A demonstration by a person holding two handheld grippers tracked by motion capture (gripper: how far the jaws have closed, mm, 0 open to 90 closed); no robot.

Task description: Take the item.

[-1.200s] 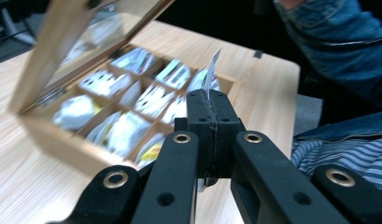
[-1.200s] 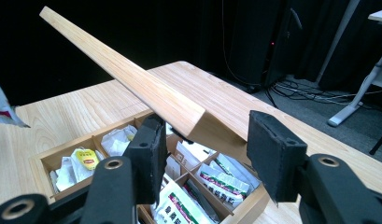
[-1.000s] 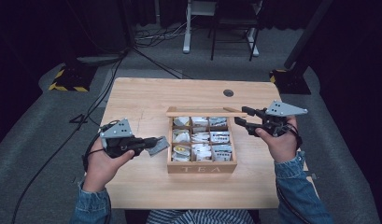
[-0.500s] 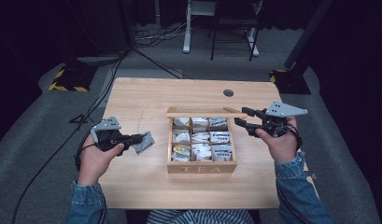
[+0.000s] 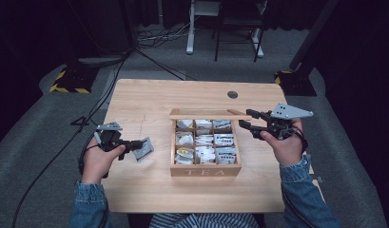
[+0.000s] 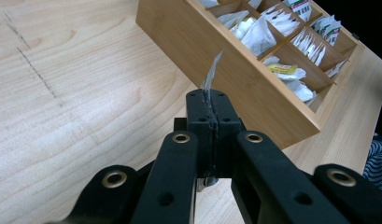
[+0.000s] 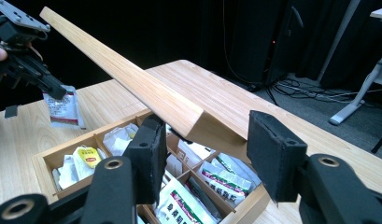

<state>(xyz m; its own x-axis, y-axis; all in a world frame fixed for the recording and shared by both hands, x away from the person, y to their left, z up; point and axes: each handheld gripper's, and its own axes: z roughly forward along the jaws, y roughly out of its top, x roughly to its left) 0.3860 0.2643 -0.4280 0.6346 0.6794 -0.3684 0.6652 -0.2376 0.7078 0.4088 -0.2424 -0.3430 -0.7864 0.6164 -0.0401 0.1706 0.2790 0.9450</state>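
Left claw [image 5: 135, 145]: clenched on a tea sachet [image 5: 143, 148], held over the bench [image 5: 135, 102] near its left edge.
Right claw [image 5: 247, 121]: released, jaws spread by the tea box [image 5: 205, 168] lid [image 7: 132, 79].
Sachet handling: likely light, floppy, tearable; take it by the flat edge.

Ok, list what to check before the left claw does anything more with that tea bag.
1. Left claw grip on the tea bag: shut on it, packet pinched edge-on. Ok.
2. Tea bag free of the box: held to the box's left, apart from it. Ok.
3. Lid up: raised at the box's far edge, compartments exposed. Ok.
4. Right claw securing the lid: jaws open on either side of its corner, not clamped. Not ok.
5. Lid staying up unaided: cannot tell.
6. Table around the tea bag: bare wood. Ok.
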